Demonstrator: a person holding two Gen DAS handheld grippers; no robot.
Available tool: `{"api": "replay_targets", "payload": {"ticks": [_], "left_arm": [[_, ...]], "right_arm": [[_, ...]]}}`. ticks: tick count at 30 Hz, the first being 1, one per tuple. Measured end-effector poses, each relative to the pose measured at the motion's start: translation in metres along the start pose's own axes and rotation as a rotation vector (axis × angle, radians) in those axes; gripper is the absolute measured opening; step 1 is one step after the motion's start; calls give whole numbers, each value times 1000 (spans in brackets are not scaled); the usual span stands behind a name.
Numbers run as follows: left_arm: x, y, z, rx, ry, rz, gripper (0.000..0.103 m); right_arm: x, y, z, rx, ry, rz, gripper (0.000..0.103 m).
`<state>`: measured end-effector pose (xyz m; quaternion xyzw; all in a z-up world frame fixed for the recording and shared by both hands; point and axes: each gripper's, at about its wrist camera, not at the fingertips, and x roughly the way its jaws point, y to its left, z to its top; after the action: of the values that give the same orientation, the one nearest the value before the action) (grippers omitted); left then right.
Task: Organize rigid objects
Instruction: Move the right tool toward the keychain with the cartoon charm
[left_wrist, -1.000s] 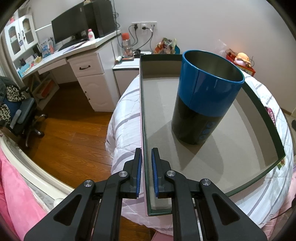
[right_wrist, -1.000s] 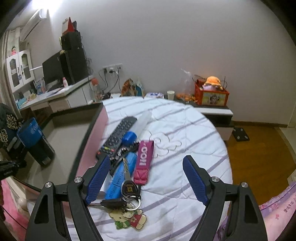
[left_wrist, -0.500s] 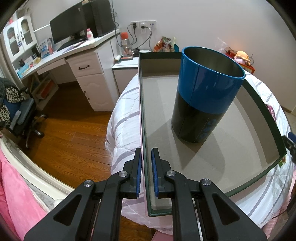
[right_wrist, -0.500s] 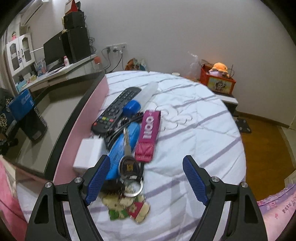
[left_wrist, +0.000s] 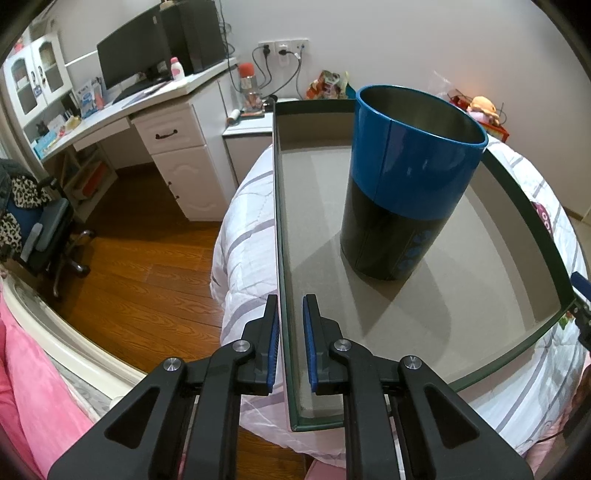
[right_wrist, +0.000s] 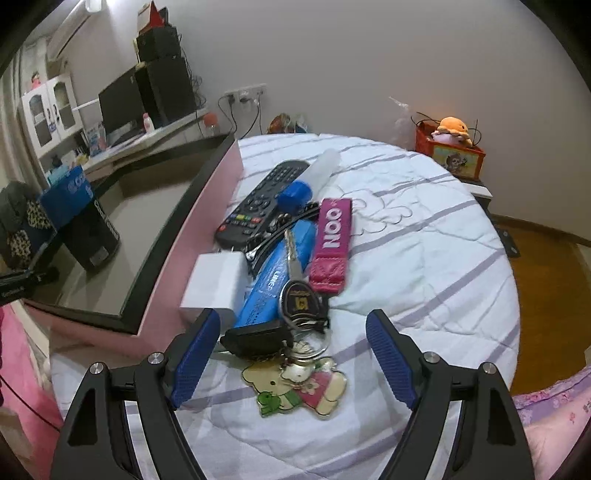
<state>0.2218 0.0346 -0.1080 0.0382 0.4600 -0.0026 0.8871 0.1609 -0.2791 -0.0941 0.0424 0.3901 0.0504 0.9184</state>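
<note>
Your left gripper (left_wrist: 290, 341) clamps the tray (left_wrist: 532, 229) wall; your wide-open right gripper (right_wrist: 291, 354) straddles the loose, jangly key bunch (right_wrist: 295, 332) at six o'clock: pinch its stiff black fob (right_wrist: 258, 338).

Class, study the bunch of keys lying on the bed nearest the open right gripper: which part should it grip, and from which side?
Probably the black key fob, from above. It is the bulkiest block in the bunch of keys, lying flat just ahead of the open right gripper, while the cartoon charm is thin and flat against the quilt.

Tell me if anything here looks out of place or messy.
Yes. The remote, keys, pink strap and white box lie heaped on the bed beside the tray, which holds only the blue can.
</note>
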Motion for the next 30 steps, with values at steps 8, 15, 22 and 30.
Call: {"api": "replay_targets", "payload": {"ticks": [8,15,22,30], "left_arm": [[0,0,1,0,2,0,11],[2,0,1,1,2,1,12],[5,1,1,2,3,-4,13],[6,2,-1,7,2,-6,13]], "right_arm": [[3,-2,-11,-75,45,-34,83],[-2,-44,-16,-12,29,-151,83],[-9,-30,-12,-88,7,-75,83],[11,-26,-6,-155,27,-46,83]]}}
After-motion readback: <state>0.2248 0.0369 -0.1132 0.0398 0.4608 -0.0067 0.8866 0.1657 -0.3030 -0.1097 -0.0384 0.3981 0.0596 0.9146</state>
